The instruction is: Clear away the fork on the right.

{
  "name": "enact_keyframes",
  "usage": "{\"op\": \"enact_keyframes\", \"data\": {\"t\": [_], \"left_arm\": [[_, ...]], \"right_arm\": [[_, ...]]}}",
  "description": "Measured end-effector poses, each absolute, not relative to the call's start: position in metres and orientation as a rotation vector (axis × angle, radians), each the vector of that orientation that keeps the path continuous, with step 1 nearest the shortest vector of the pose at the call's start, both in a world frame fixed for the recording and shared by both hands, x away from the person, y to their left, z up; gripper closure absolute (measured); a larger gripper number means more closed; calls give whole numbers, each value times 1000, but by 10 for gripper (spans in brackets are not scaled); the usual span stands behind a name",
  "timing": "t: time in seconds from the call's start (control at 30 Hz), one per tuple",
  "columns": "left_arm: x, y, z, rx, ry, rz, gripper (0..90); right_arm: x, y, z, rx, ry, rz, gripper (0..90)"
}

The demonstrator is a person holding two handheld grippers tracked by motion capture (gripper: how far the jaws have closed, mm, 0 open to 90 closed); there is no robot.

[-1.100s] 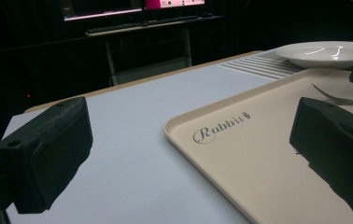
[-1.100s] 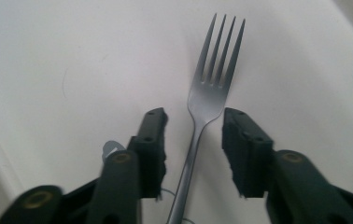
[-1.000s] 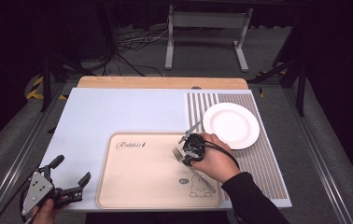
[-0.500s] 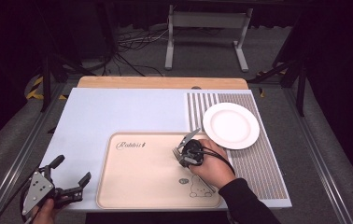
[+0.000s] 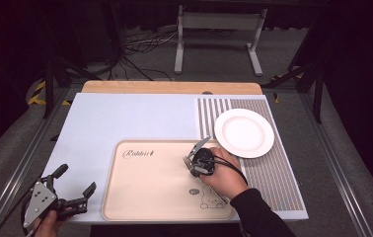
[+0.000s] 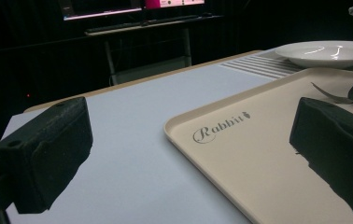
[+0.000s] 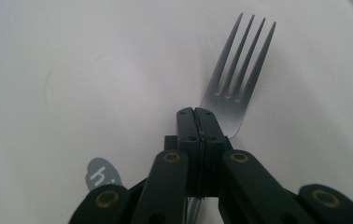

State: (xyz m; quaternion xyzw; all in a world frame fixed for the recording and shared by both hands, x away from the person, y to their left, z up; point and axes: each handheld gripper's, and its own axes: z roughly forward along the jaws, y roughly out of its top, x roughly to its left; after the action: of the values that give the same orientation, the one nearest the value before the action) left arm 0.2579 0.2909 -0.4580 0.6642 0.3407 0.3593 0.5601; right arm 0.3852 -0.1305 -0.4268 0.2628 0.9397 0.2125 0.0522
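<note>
A metal fork point(image 7: 233, 88) lies between the jaws of my right gripper point(image 7: 197, 114), which is shut on its neck just behind the tines. From above, the fork point(image 5: 200, 146) is over the right part of the cream tray point(image 5: 140, 197), handle slanting up toward the plate, with my right gripper point(image 5: 195, 165) on it. I cannot tell whether the tines touch the tray. At the table's near left corner my left gripper point(image 5: 76, 179) stands open and holds nothing. The left gripper point(image 6: 191, 149) faces the tray point(image 6: 240, 154), where the fork's tines point(image 6: 328, 93) show.
A white plate point(image 5: 243, 132) stands on the striped mat point(image 5: 273, 177) right of the tray, close to the right hand. The tray bears a "Rabbit" print and a small drawing near its front. A pale blue sheet point(image 5: 125, 118) covers the table.
The right hand with the fork has barely shifted over the tray, and the fork's handle has dipped a little. The left gripper has kept still.
</note>
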Motion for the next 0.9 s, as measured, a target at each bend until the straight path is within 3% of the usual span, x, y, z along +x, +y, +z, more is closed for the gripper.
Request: {"op": "enact_keyframes", "data": {"t": [0.9], "left_arm": [[258,290,-459,1569,806,839,0]], "right_arm": [[400,-166,-427,966,2757,664,900]]}}
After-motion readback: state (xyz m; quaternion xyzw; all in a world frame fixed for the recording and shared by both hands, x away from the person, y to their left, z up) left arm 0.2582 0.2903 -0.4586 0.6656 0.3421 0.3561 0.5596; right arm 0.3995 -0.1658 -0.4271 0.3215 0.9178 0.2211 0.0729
